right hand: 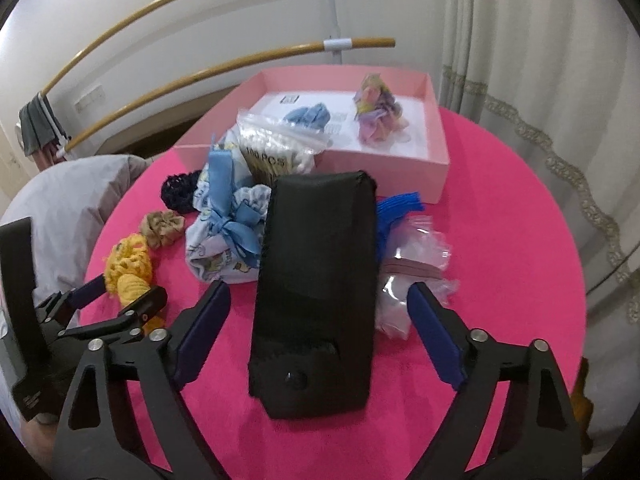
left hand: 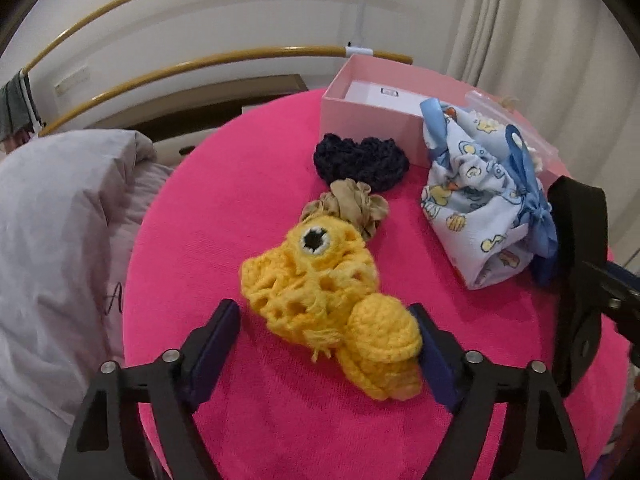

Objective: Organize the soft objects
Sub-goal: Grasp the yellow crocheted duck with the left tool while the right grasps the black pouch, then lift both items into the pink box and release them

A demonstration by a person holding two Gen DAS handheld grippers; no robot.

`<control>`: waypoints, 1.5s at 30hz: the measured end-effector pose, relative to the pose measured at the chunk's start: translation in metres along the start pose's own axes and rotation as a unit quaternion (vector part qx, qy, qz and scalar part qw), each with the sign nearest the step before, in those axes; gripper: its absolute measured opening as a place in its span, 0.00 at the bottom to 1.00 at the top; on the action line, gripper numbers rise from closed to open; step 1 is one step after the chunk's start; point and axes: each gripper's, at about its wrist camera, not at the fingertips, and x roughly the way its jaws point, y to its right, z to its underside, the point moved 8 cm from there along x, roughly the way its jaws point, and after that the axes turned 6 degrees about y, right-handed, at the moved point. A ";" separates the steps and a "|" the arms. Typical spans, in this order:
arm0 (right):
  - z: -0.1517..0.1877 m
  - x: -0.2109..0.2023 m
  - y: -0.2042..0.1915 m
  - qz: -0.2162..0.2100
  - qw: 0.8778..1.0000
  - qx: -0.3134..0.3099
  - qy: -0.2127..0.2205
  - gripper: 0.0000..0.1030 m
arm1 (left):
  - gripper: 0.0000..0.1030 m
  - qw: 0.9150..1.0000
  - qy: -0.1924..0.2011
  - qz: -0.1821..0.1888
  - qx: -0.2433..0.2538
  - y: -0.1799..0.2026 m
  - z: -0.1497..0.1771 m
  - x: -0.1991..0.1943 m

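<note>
Sorting barely begun: most soft things lay outside the pink box (right hand: 400, 164).

Left wrist: left gripper (left hand: 326, 330) part-open, jaws astride the yellow crochet piece (left hand: 320, 280) near the surface's (left hand: 224, 208) front edge, unclamped. Right wrist alone showed two scrunchies boxed; right gripper (right hand: 320, 304) part-open, straddling the black pouch (right hand: 316, 280), not gripping.

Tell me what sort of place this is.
Probably a bedroom at home: a grey pillow beside the round pink table, long curtains at the right, and a clothes rack with bamboo poles by the wall.
</note>
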 end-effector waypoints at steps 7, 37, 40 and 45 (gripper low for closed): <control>0.005 0.007 0.003 -0.052 0.998 0.019 -0.002 0.47 | 0.42 0.999 -0.002 0.040 -0.021 -0.016 -0.006 -0.002; -0.086 -0.060 0.003 -0.124 0.988 0.020 0.089 0.37 | 0.38 0.993 0.112 0.031 0.036 0.009 -0.098 -0.104; -0.107 -0.057 -0.001 -0.117 0.989 0.007 0.095 0.37 | 0.38 0.991 0.121 0.040 0.033 0.014 -0.122 -0.103; -0.147 -0.044 -0.008 -0.110 0.989 -0.010 0.098 0.37 | 0.38 0.990 0.128 0.049 0.032 0.026 -0.167 -0.092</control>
